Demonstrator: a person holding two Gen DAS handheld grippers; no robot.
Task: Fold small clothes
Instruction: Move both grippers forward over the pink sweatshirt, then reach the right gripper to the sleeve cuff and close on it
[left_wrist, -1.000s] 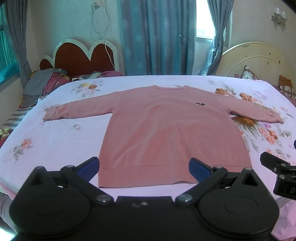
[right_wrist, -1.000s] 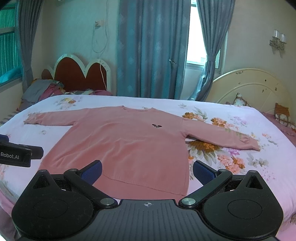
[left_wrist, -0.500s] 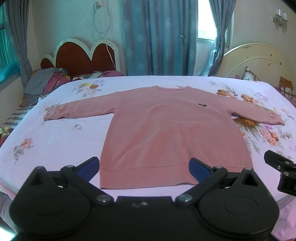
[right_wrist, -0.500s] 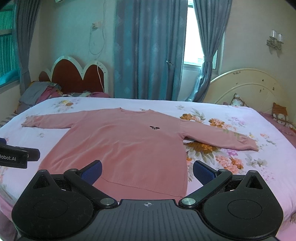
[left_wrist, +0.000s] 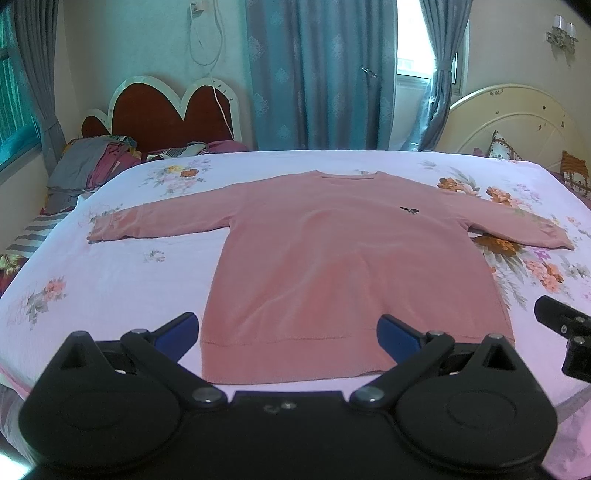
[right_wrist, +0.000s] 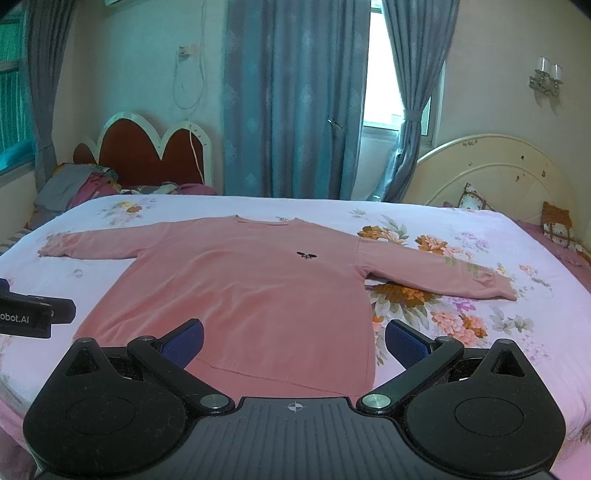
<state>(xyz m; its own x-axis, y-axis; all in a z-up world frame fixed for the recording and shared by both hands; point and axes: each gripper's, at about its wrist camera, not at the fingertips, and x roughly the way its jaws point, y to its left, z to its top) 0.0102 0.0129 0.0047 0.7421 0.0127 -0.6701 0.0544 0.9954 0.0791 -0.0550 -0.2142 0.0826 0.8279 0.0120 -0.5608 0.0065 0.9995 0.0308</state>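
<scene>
At the bottom of the left wrist view the left gripper (left_wrist: 288, 330) hangs with its jaws spread wide and nothing between them, its blue pads (left_wrist: 177, 328) low over the near hem of a pink sweater (left_wrist: 343, 258). At the bottom of the right wrist view the right gripper (right_wrist: 293, 341) is likewise wide apart and holds nothing, above the hem's right corner. Each gripper shows at the edge of the other's view.

The sweater lies flat, front up, in the middle of both frames on a floral bedsheet (left_wrist: 110, 273), both sleeves stretched out to the sides, neckline at the far end, a small dark emblem (right_wrist: 306, 254) on the chest.

Farther back, at the upper left, a pile of clothes (left_wrist: 88, 162) sits before a red headboard (left_wrist: 166, 110). Blue curtains (left_wrist: 317, 74) hang behind, and a cream headboard (right_wrist: 487, 170) stands at the right.
</scene>
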